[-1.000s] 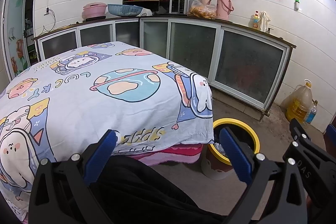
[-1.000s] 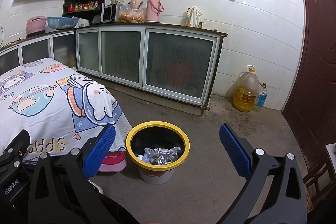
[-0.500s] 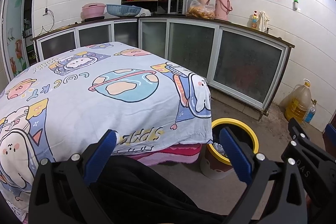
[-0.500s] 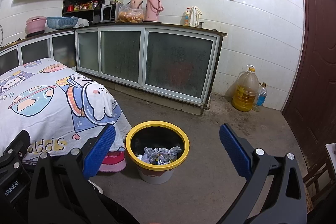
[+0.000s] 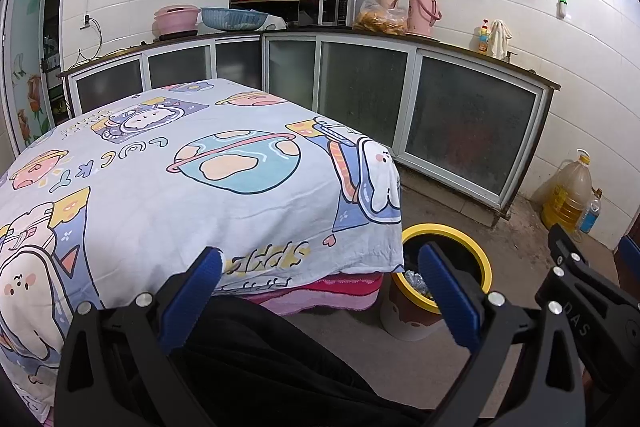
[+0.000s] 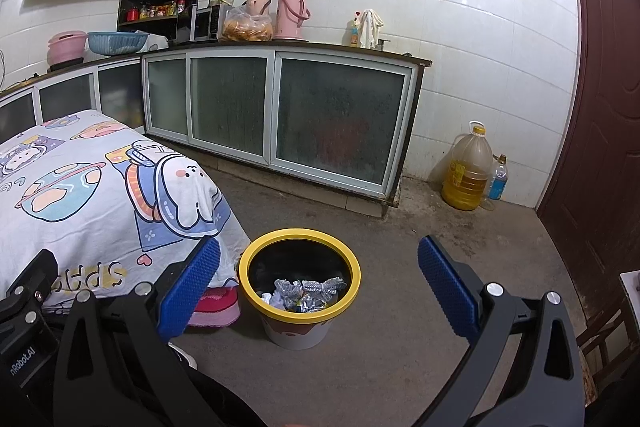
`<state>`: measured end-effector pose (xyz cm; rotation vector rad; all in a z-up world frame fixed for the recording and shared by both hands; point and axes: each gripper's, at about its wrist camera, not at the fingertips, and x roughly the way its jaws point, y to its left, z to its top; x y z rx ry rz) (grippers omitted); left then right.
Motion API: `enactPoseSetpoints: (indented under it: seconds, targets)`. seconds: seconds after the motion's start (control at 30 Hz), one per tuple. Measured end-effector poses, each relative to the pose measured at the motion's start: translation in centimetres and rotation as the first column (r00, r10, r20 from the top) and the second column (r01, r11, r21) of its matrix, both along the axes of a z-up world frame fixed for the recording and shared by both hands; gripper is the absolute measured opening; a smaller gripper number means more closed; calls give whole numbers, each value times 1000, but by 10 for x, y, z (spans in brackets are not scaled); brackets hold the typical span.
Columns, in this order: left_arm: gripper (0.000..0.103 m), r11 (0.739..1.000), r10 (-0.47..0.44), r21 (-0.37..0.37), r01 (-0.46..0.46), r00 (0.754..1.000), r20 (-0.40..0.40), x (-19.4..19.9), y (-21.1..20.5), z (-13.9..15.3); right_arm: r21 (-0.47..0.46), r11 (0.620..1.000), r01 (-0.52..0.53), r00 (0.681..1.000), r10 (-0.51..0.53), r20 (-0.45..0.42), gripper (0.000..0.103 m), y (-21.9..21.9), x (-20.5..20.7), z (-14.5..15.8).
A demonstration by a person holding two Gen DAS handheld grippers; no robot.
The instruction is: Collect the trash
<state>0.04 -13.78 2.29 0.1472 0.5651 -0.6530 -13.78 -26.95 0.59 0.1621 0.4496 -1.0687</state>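
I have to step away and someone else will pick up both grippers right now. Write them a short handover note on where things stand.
Left gripper: open, empty, held over the near edge of the table.
Right gripper: open, empty, aimed at the bin.
The yellow-rimmed bin stands on the floor by the table's corner, with crumpled foil wrappers inside.
The cartoon tablecloth shows no trash on the part in view.
Done: some trash is in the bin.
Left: check the floor and the rest of the table for stray pieces; none shows in either view.
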Motion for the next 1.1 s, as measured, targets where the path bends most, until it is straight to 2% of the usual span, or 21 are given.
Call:
enactPoseSetpoints:
  seconds: [1.1]
  targets:
    - [95,1000,-17,7,18,1000,-11,-1,-1,-2,12,1000,5,1000,-5,-5,95,1,1,-4]
